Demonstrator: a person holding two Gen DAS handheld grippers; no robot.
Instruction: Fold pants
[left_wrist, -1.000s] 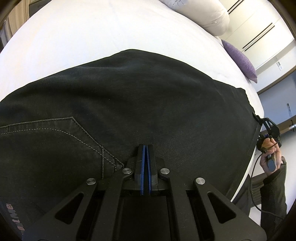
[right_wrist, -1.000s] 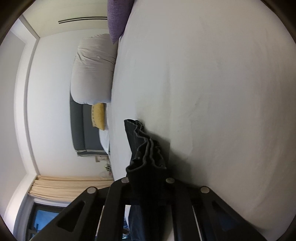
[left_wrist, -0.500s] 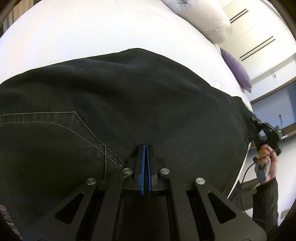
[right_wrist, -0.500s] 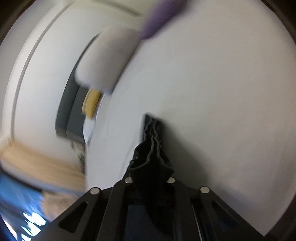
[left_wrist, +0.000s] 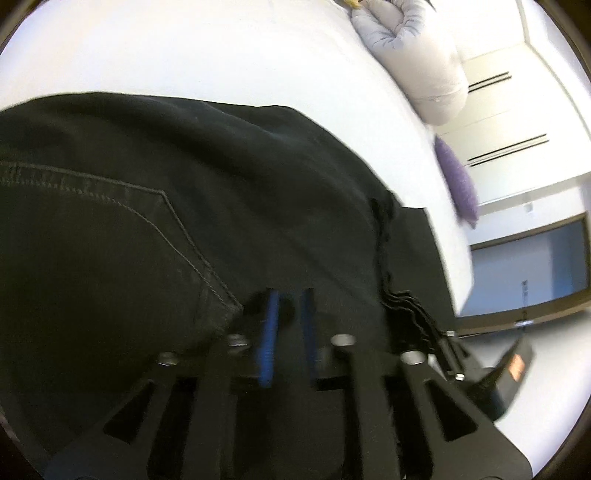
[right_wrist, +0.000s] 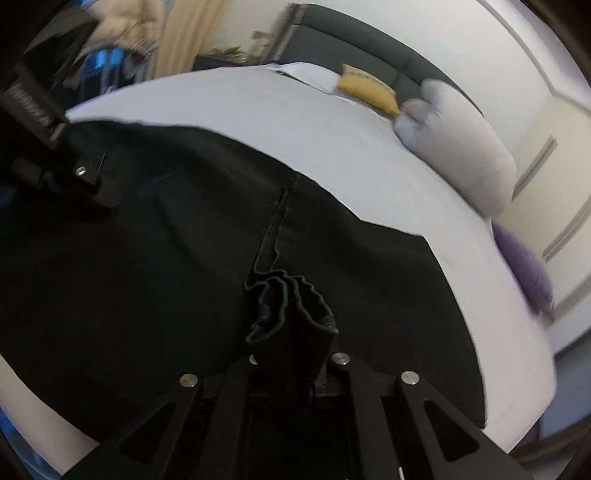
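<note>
Black denim pants (left_wrist: 229, 192) spread flat on my white bed (left_wrist: 221, 51), back pocket stitching up; bunched hem (right_wrist: 291, 306) lifted over the fabric.

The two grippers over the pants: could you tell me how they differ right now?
The left gripper is open, its blue pads apart with nothing between them; its jaws have just been opening. The right gripper is shut on a bunched hem of the black pants. The left sits by the stitched back pocket; the right is at the folded-over leg ends. Both hover above the pants on the white bed.
</note>
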